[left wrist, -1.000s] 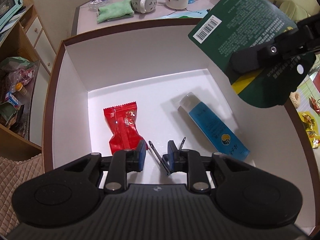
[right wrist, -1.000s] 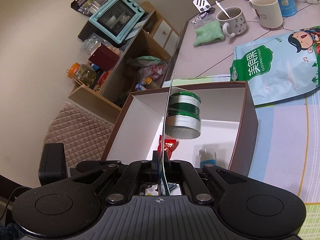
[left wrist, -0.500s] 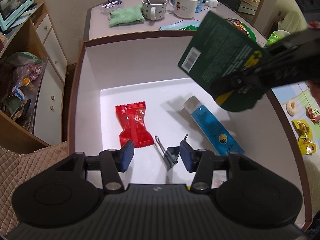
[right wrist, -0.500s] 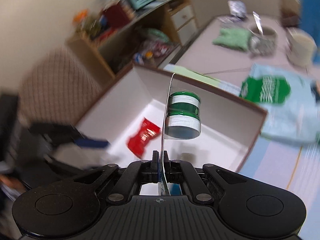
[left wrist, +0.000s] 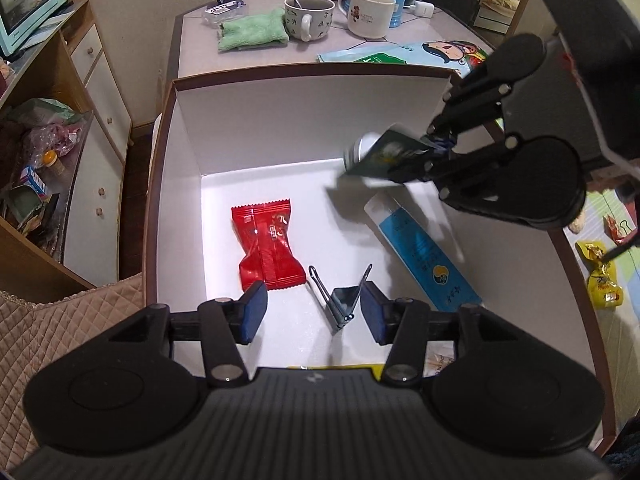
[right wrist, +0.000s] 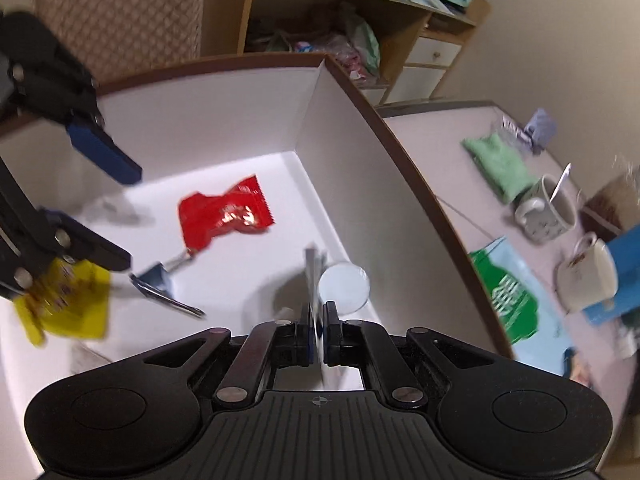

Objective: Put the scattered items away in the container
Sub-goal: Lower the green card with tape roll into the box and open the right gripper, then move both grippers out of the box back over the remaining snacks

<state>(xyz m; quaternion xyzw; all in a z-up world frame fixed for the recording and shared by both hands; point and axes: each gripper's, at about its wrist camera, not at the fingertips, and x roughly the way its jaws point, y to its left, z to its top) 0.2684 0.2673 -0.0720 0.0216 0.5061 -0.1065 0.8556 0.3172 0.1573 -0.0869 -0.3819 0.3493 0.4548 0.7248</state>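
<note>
left gripper (left wrist: 311, 312) opened, binder clip (left wrist: 340, 300) released | right gripper (left wrist: 434, 148) lowered green pack (left wrist: 384, 156) into box (left wrist: 280, 120)

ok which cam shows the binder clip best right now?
Left wrist: the binder clip lies sharp and unobstructed on the box floor between the open left gripper fingers. Right wrist shows it too, but motion-blurred and off to the side.

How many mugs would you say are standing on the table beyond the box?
2. A patterned mug with a spoon in it stands beside the green cloth; a white mug stands just right of it. Others may be hidden.
</note>
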